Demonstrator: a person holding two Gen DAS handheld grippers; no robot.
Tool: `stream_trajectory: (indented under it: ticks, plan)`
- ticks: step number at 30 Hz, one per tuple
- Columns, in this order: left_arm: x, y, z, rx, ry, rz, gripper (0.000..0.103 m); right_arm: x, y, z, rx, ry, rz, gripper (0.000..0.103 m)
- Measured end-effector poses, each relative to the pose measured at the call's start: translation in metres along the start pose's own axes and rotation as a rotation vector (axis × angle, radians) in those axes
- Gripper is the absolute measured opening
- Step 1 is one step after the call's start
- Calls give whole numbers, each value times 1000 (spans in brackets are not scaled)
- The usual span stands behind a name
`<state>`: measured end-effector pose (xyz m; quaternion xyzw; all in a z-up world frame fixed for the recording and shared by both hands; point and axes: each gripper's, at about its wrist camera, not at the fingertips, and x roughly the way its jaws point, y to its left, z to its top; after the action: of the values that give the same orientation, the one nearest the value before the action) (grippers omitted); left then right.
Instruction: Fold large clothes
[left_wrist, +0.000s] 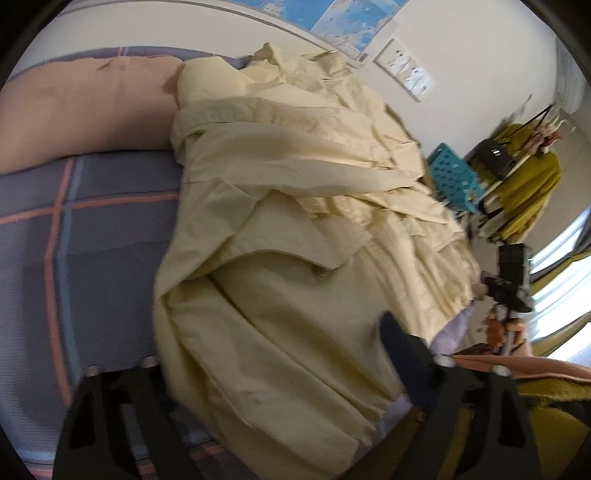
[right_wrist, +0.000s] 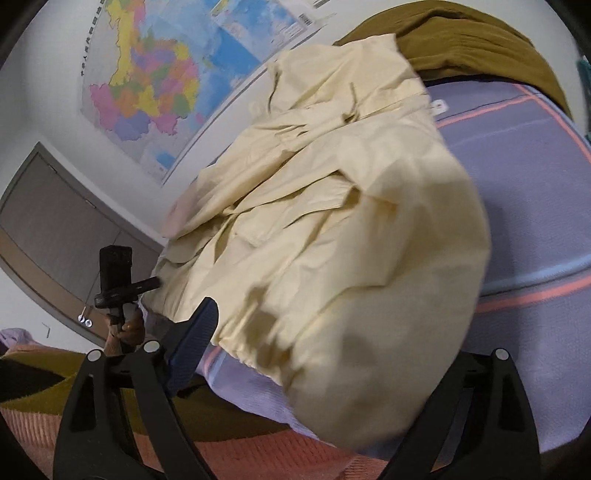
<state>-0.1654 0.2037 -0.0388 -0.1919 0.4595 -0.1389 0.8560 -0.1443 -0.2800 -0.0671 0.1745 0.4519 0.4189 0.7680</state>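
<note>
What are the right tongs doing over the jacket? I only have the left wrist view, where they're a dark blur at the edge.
Observer: The right tongs are open wide, and the hem of the cream jacket bulges between their fingers.
Operator: Any label showing on it?
Observer: Yes, a small white tag sticks out at its far edge, over the plaid sheet.
Operator: And the wall on that side?
Observer: Grey door panels, next to a multicoloured map.
</note>
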Motion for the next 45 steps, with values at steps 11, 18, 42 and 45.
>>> stream_trajectory:
  ticks: [11,18,42,45]
  plan:
    - [-21,3,6,-52,-8,49,43,-18,-8,7,55,-75,85,41]
    - [-14,4,-9,-56,38,-11,74,-6,-15,-6,44,-38,82,66]
    - [-83,-3,-20,-150,-137,-186,27,-81,53,-6,-48,-235,267,16]
    - [-65,13,-28,-222,-91,-197,25,-71,41,-12,15,-196,253,16]
